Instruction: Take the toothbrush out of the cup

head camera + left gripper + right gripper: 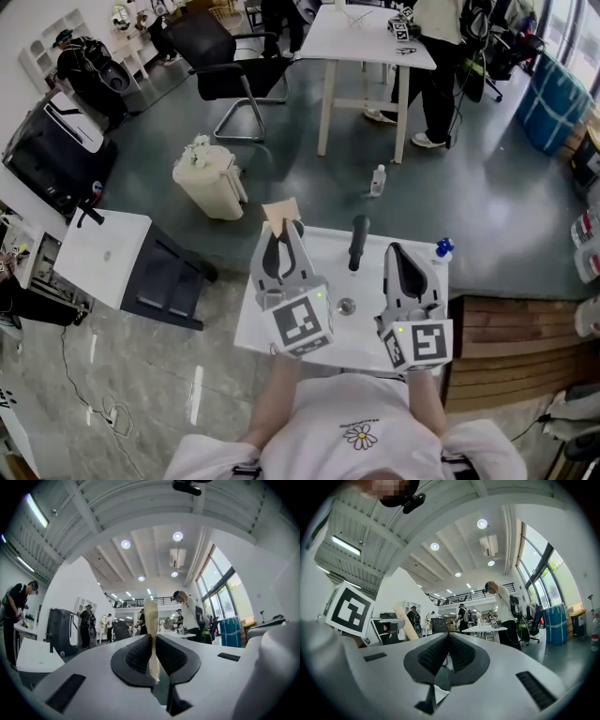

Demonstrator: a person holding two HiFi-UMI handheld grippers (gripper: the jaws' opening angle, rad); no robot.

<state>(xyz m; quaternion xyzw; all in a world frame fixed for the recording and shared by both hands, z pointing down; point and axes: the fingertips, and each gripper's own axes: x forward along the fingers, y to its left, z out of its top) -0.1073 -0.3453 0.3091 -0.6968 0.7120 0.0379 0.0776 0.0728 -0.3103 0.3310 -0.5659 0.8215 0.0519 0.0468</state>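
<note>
My left gripper [284,226] is shut on a flat beige toothbrush [281,212], raised above the left part of the small white table [319,246]. In the left gripper view the toothbrush [151,616] stands upright, pinched between the dark pads, and my left gripper [153,637] points about level. A dark upright cylinder [357,242], apparently the cup, stands on the table between the grippers. My right gripper [395,249] hovers at the table's right, shut with nothing in it. The right gripper view shows my right gripper [448,637] with its pads together, and the toothbrush [406,623] off to the left.
A small round fitting [347,306] lies on the table and a blue-capped bottle [443,248] stands at its far right corner. Around it are a white cabinet [103,253] at left, a lined bin [208,178] beyond, a wooden bench [516,337] at right, and people at a far table [375,37].
</note>
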